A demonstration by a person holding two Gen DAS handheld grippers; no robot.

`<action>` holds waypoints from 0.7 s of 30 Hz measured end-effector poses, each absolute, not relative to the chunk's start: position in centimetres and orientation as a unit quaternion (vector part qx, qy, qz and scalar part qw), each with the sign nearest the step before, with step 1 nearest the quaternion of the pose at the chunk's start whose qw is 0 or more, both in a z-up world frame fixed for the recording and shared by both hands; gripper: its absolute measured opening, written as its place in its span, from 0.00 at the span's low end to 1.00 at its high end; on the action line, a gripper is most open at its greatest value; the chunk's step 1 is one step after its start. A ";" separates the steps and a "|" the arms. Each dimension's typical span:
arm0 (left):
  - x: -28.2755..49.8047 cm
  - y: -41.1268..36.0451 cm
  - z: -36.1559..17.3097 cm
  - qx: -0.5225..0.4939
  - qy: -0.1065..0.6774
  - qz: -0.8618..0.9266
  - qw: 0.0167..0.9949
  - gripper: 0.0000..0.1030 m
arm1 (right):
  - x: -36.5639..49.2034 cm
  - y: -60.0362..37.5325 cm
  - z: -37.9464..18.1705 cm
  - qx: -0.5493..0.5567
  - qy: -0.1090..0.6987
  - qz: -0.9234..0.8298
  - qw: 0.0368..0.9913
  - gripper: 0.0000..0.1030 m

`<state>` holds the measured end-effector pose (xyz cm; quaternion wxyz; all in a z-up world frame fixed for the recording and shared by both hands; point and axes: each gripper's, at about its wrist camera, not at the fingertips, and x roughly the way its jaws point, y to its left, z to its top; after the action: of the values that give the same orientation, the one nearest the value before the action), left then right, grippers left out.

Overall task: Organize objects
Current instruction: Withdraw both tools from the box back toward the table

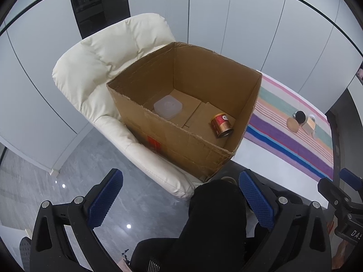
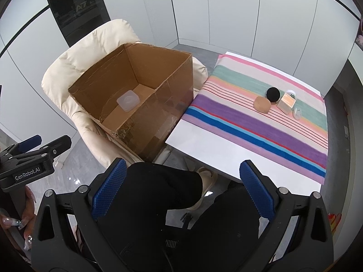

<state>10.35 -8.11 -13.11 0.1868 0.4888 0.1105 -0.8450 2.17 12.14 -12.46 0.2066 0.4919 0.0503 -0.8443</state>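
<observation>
An open cardboard box [image 1: 158, 133] [image 2: 158, 117] rests on a cream armchair [image 1: 97, 68] [image 2: 68, 63]. Inside it lie a clear plastic tub [image 1: 168, 107] [image 2: 128, 100] and a red and gold can [image 1: 221, 125] on its side. On the striped cloth [image 1: 283, 136] [image 2: 249, 113] sit a tan round pad [image 1: 293, 123] [image 2: 262, 104], a black round pad [image 1: 300, 116] [image 2: 273, 93], a small white box [image 1: 309, 124] [image 2: 287, 102] and a clear small item [image 2: 296, 113]. My left gripper [image 1: 181, 197] and right gripper [image 2: 183, 188] hang open and empty, well short of the box and table.
The white table [image 2: 204, 149] [image 1: 283, 172] stands right of the armchair. A person's dark-clothed legs [image 2: 158, 192] [image 1: 215, 215] and a slipper [image 2: 206, 181] lie below the grippers. Grey glossy floor [image 1: 68, 181] spreads left. White wall panels and a dark doorway [image 2: 74, 6] stand behind.
</observation>
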 end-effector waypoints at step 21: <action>5.6 0.2 -13.0 0.496 0.052 -0.861 0.096 1.00 | 2.4 21.2 -12.5 0.494 0.009 -0.862 0.115 0.98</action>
<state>5.60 0.23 -13.01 0.0961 0.4964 0.0516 -0.8612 2.36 21.19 -12.46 0.1151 0.4942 0.0089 -0.8617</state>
